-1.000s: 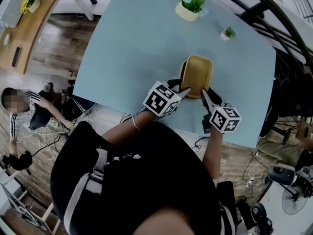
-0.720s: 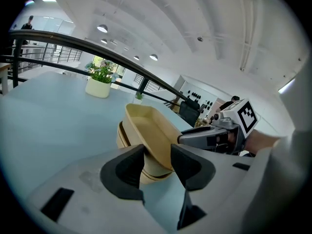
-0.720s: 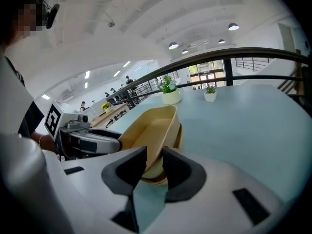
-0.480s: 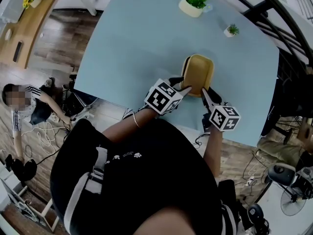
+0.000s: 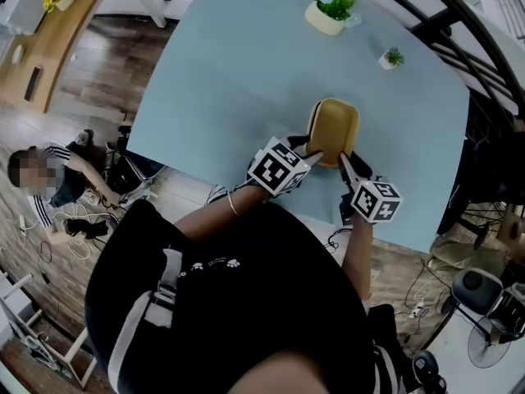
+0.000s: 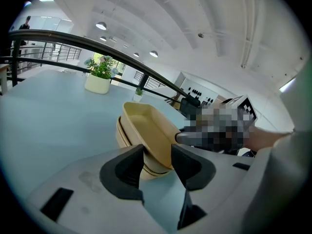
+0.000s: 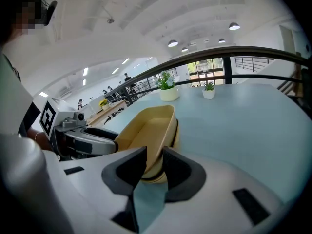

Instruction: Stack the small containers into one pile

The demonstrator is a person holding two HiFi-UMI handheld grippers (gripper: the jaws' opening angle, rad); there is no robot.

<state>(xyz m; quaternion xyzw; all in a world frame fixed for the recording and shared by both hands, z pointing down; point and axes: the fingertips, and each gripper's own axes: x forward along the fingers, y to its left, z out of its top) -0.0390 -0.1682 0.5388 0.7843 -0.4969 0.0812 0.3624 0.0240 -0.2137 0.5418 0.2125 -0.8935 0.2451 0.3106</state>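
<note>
Tan containers are sitting nested in one pile at the centre of the head view, on the pale blue desk. The left gripper is reaching to the pile's lower left edge and the right gripper to its lower right edge. A potted plant and a smaller plant are standing well apart from the pile at the upper right.

Across the left gripper view, the jaws are straddling the near wall of the top container, which is lying tilted in the pile. They have just been opening, yet both pads appear to be touching the wall.

Low in the right gripper view, the jaws are pinching the top container's near rim.
</note>
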